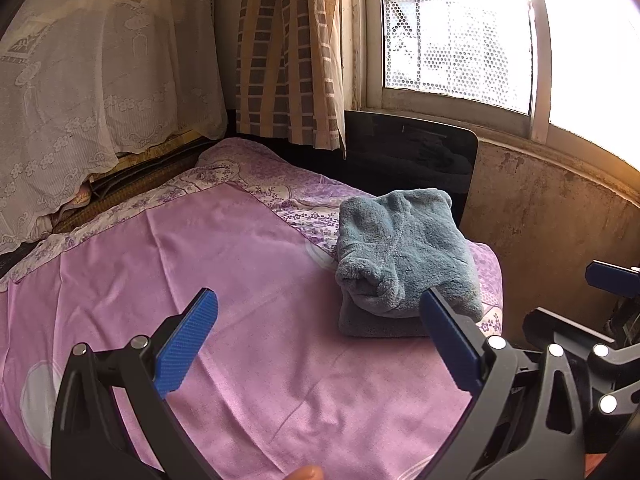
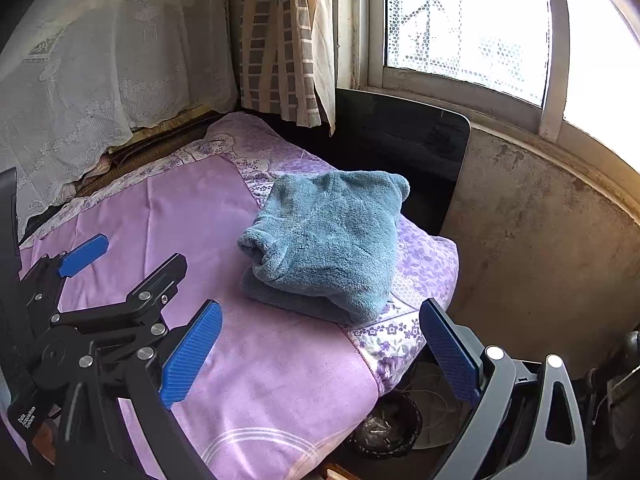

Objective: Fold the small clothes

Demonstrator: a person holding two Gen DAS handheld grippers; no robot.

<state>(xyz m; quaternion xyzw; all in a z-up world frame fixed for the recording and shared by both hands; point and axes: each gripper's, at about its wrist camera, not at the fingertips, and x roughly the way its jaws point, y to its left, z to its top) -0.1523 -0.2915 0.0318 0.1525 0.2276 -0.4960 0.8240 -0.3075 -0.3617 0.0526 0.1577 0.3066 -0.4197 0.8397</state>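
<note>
My left gripper (image 1: pixel 318 344) hangs spread wide over the pink sheet (image 1: pixel 248 360), holding nothing. My right gripper (image 2: pixel 320 350) gapes too, straddling the sheet's floral edge (image 2: pixel 394 340). The folded blue fleece garment (image 2: pixel 326 240) sits near that edge, apart from all 4 fingers. Left of the garment, bare sheet stretches wide.
</note>
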